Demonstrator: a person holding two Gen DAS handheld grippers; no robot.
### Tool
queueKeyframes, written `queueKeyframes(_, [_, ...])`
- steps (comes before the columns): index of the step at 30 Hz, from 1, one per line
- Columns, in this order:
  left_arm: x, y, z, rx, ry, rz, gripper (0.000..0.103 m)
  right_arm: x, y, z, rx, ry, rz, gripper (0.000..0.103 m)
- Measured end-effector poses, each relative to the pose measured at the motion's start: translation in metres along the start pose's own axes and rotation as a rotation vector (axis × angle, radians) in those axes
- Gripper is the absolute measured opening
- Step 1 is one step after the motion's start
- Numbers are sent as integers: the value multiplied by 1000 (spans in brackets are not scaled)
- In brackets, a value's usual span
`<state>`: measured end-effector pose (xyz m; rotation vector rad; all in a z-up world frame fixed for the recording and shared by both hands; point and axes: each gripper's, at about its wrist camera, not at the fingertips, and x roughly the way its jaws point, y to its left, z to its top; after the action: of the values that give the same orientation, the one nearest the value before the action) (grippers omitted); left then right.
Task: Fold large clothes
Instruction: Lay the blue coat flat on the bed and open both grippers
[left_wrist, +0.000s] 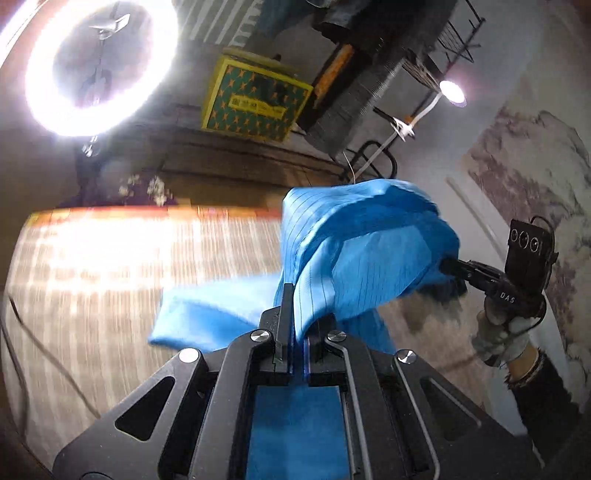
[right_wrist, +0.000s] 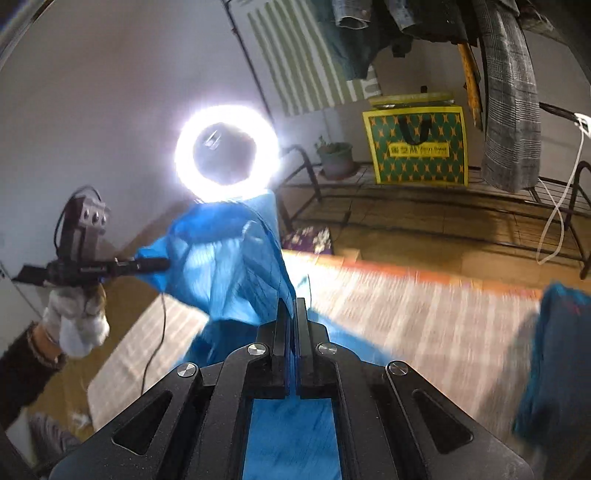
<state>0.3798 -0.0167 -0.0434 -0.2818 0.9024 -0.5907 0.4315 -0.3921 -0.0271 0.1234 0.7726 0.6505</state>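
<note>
A large blue garment with thin dark stripes hangs in the air between both grippers, above a pale striped mat. My left gripper is shut on one edge of the cloth, which runs down between its fingers. My right gripper shows at the right of the left wrist view, held by a gloved hand, its tips buried in the fabric. In the right wrist view my right gripper is shut on the garment, and the left gripper pinches its far corner.
A bright ring light stands behind the cloth. A green and yellow bag and a plant pot sit on a low black rack. Clothes hang at the top right. A dark blue-green cloth lies on the mat's right side.
</note>
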Motion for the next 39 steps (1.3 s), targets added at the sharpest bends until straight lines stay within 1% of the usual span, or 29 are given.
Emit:
queueKeyframes(4, [-23,-21,-59,11,36,12,0,-32,28,-48,21,40,-14,0])
queueKeyframes(6, [-29,-26,-80,16,47,18,0,-40,36,-67,35,57,-19,0])
queueKeyframes(9, [-31,-32,-111,19,104,35,0,-47,55,-96,2,101,-61,0])
queueKeyframes(10, [-33,-34,-121,16,128,39,0,-50,61,-104,-11,114,-83,2])
queueKeyframes(12, [-42,-38,-136,15,134,55,0,-57,66,-113,1,126,-75,2])
queueKeyframes(14, [-58,-42,-149,6,140,57,1,-68,67,-115,19,114,-74,2])
queueKeyframes(17, [-93,-47,-163,-4,114,58,1,-95,68,-113,48,77,-85,3])
queueKeyframes(18, [-107,-50,-167,-4,96,52,1,-110,69,-114,65,50,-84,6])
queueKeyframes(19, [-125,-56,-171,-3,74,51,1,-123,70,-114,79,27,-79,11])
queueKeyframes(21, [-165,-67,-177,1,24,42,1,-153,73,-115,99,-30,-66,17])
queueKeyframes(24, [-212,-84,-176,3,-32,57,1,-195,86,-118,95,-85,-60,17])
queueKeyframes(27, [-265,-98,-174,-35,-80,31,2,-237,99,-119,93,-132,-59,17])
queueKeyframes(29, [-305,-113,-170,-28,-126,27,7,-265,107,-117,87,-168,-54,17])
queueKeyframes(30, [-316,-121,-167,-18,-145,35,10,-278,113,-115,79,-186,-60,22])
queueKeyframes(31, [-338,-134,-165,2,-174,44,16,-291,117,-115,72,-207,-67,28])
queueKeyframes(32, [-349,-141,-163,11,-189,43,24,-304,122,-114,63,-232,-73,31])
queueKeyframes(33, [-364,-150,-162,23,-209,42,28,-317,126,-113,56,-254,-77,32])
queueKeyframes(34, [-379,-160,-159,36,-233,42,35,-330,130,-111,50,-272,-79,32])
queueKeyframes(35, [-387,-165,-158,41,-242,43,37,-339,133,-110,44,-284,-78,32])
queueKeyframes(37, [-401,-177,-153,59,-265,50,38,-353,138,-108,39,-306,-93,33])
queueKeyframes(38, [-403,-179,-152,63,-273,54,44,-360,141,-107,37,-318,-99,35])
queueKeyframes(39, [-402,-179,-152,62,-277,54,50,-363,141,-106,34,-327,-105,42])
